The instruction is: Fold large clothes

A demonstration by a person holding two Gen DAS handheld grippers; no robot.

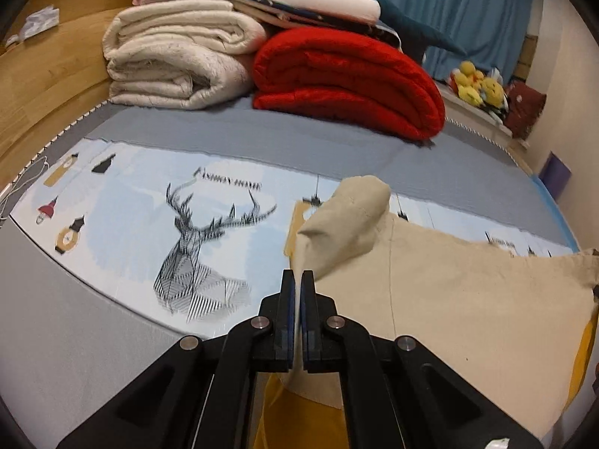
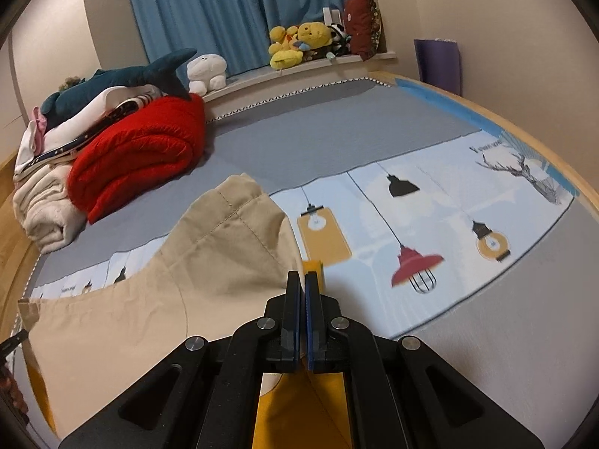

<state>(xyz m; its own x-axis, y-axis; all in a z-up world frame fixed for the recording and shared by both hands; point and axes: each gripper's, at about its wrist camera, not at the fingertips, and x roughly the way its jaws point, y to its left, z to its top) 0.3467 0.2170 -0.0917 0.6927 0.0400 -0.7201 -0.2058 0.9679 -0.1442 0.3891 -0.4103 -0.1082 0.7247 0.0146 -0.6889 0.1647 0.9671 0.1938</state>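
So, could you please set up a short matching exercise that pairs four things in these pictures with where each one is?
Things:
1. folded red quilted blanket
2. beige cloth garment
3. yellow plush toys
4. dark teal plush shark

Places:
A. on the ledge in front of the blue curtain
B. on top of the pile of folded bedding
C. pinched in both claws
D. on the grey bed cover, beside the folded cream blanket

Pairs: 1-D, 2-C, 3-A, 4-B
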